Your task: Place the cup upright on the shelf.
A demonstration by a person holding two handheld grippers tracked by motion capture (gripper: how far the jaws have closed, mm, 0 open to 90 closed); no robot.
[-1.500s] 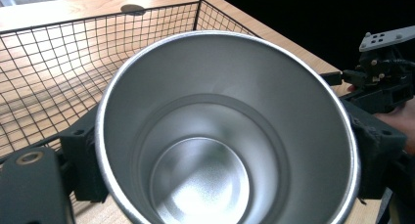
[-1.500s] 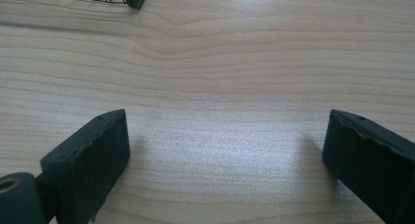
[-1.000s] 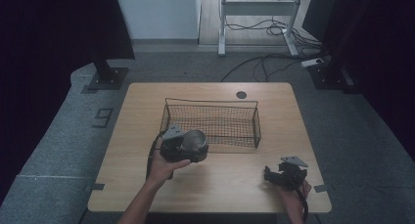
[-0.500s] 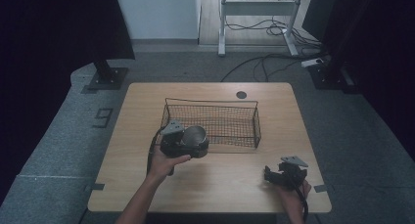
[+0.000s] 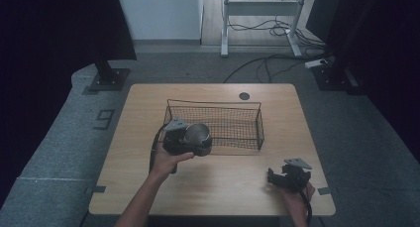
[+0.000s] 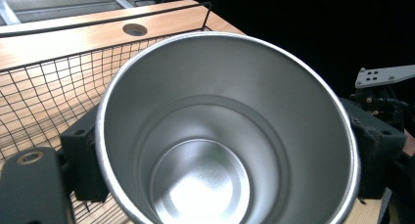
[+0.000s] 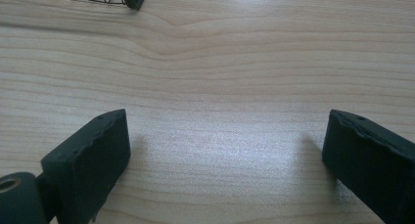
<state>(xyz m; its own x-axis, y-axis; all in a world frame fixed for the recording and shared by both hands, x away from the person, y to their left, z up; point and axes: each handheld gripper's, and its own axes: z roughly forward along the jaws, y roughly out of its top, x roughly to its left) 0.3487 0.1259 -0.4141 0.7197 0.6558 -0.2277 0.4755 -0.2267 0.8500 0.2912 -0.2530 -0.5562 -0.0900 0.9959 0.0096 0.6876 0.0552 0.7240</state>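
— Jaws first: how do they stand on each side?

— On the left gripper (image 5: 190,140) they are clamped on a steel cup (image 5: 198,136). In the left gripper view one black jaw presses each side of the cup (image 6: 230,131), and its mouth faces the camera, so you look straight down to the shiny bottom. It looks empty.

— And the other one?

— On the right gripper (image 5: 277,176) the jaws are spread wide with nothing between them. The right gripper view has them low over bare wood (image 7: 220,87), each throwing a soft shadow on it.

— Where is the cup, then?

— Held up off the surface (image 5: 223,187), at the near left corner of a black wire basket (image 5: 213,122). From the high view it overlaps the basket's near rim; whether it touches the wire, I cannot tell. In the left gripper view the mesh (image 6: 44,92) runs behind and to the left of the cup.

— Where do the hands sit?

— The left hand (image 5: 168,160) wraps its gripper from below, forearm rising from the bottom edge. The right hand (image 5: 297,197) is near the surface's front right corner, well apart from the basket.

— Anything else on the wood?

— A small round dark hole (image 5: 244,95) behind the basket.
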